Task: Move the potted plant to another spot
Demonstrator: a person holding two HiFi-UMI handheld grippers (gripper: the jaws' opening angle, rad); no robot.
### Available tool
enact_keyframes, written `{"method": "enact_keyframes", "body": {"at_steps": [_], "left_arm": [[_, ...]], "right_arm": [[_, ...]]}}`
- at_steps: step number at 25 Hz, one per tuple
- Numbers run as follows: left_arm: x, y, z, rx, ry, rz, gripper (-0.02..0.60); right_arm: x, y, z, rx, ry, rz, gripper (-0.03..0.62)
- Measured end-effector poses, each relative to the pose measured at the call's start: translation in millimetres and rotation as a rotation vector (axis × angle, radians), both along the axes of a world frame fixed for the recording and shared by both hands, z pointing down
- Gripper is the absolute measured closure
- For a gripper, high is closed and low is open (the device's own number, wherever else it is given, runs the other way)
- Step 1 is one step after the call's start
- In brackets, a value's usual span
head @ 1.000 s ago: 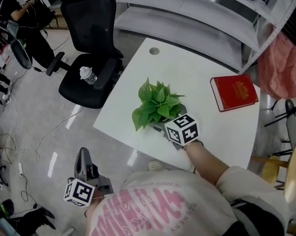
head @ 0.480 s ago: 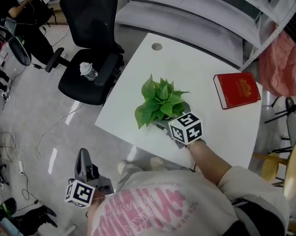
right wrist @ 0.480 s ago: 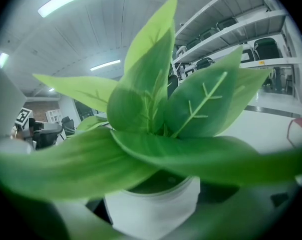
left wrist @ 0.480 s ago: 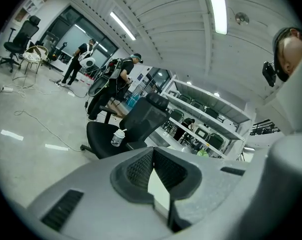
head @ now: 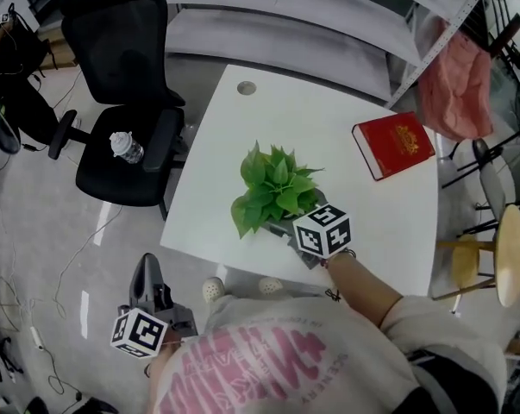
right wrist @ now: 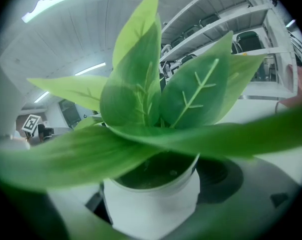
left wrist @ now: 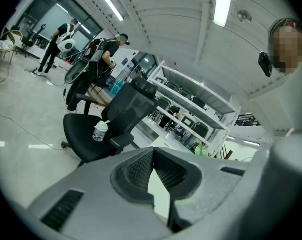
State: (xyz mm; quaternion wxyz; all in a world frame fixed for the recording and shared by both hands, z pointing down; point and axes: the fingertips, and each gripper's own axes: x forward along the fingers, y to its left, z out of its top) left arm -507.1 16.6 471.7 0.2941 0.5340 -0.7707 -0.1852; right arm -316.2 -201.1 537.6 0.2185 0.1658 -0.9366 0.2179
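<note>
Clasping the potted plant by its pot, under the leaves, right gripper steadies it for carrying; left gripper hangs clenched, empty.

A green-leaved plant in a white pot, red book, white table, black chair.

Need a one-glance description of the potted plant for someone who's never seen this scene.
Find the white table beside the black office chair. Toward its near edge, held by the right hand-held gripper, is the potted plant. It's the only green leafy thing there; the red book lies apart.
</note>
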Motion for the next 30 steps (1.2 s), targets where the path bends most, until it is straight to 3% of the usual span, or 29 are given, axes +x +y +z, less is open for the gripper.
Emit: {"method": "enact_keyframes", "body": {"at_steps": [4,12,20,30], "left_arm": [[-20,-19,-3,0.011,0.011,0.085,0.578],[-51,-44,-13,0.036,0.017,0.236,0.578],[-81,-45,-13,0.024,-0.001,0.334,0.578],[-114,-33,-18,0.033,-0.043,0.397,0.578]], "right_arm": [[2,0,0,0.009,0.026,0.071,0.054],[3,-2,-10,0.132,0.109,0.166,0.054],[5,-1,-8,0.082,0.079,0.293,0.054],[13,-2,-17,0.126,0.091,0.460,0.054]]}}
